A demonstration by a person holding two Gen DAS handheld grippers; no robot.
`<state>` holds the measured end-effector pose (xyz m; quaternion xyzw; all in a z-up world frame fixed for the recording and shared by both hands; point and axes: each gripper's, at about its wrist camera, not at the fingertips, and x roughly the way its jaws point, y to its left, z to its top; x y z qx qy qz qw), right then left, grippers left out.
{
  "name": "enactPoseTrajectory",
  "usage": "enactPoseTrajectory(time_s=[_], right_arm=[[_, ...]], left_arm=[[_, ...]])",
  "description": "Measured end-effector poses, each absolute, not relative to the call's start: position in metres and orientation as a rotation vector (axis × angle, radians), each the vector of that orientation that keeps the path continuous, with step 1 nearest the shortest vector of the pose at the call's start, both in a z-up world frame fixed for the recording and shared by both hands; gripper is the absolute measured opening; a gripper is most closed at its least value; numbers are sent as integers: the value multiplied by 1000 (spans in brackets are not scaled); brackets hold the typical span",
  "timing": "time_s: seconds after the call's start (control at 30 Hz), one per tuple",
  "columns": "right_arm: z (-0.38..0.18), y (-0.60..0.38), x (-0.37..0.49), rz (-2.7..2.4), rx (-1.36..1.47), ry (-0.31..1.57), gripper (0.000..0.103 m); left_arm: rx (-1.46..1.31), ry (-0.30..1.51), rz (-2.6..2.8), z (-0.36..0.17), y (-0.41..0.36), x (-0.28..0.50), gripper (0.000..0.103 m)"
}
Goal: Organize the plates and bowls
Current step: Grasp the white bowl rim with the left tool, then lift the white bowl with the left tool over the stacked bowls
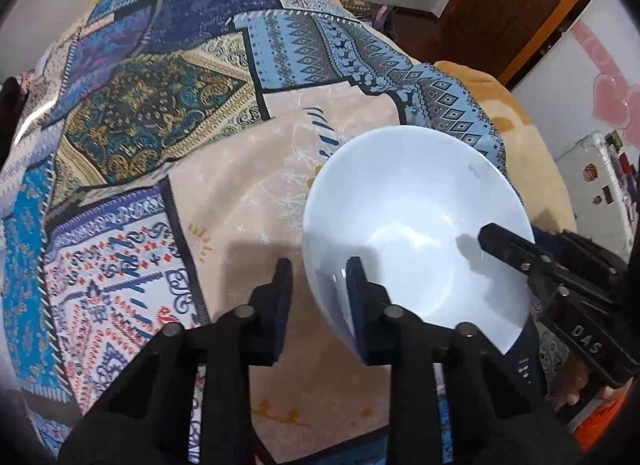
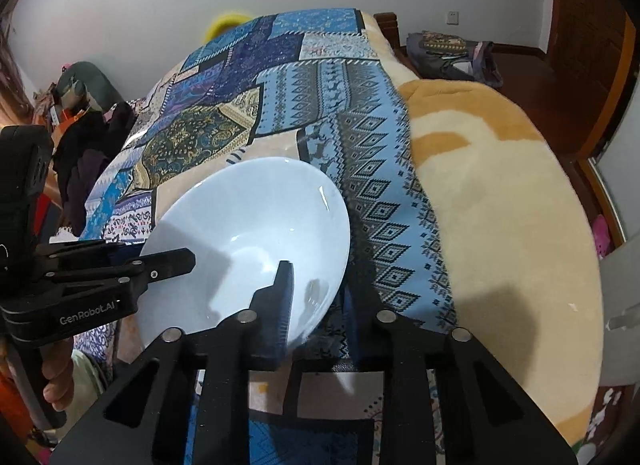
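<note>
A wide, shallow, glossy white ceramic bowl (image 1: pixel 412 233) rests tilted on the blue-and-beige patchwork-patterned cloth (image 1: pixel 160 113). The left gripper (image 1: pixel 320 293) pinches its rim at 7 o'clock, one finger inside and one outside. The right gripper (image 2: pixel 320 297) clamps the rim at 4 o'clock likewise.

Both wrist views close above bowl (image 1: pixel 416 225)

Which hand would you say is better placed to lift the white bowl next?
Right, marginally: the left gripper and right gripper clamp opposite sides of the white bowl, but the right's inner finger seems to reach deeper in. Lifting together looks safest.
</note>
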<state>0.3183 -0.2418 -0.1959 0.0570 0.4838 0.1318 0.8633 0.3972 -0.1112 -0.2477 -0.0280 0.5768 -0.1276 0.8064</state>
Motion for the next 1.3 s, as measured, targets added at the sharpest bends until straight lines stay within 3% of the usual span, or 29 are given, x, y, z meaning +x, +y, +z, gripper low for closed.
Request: enactPoseTrajectory(time_s=[0.1,0.5,1.3], right_arm=[[-195,-241,318,272,117,1006,20],[-182,-235,306,266,112,976,16],[-111,-191,244,344,77,806,15]], left_arm=[[-73,1237,-291,-249,-113,399,14],[-75,1213,-263,-236,-109,382,12],[-81,1022,-212,-136,-70,282,12]])
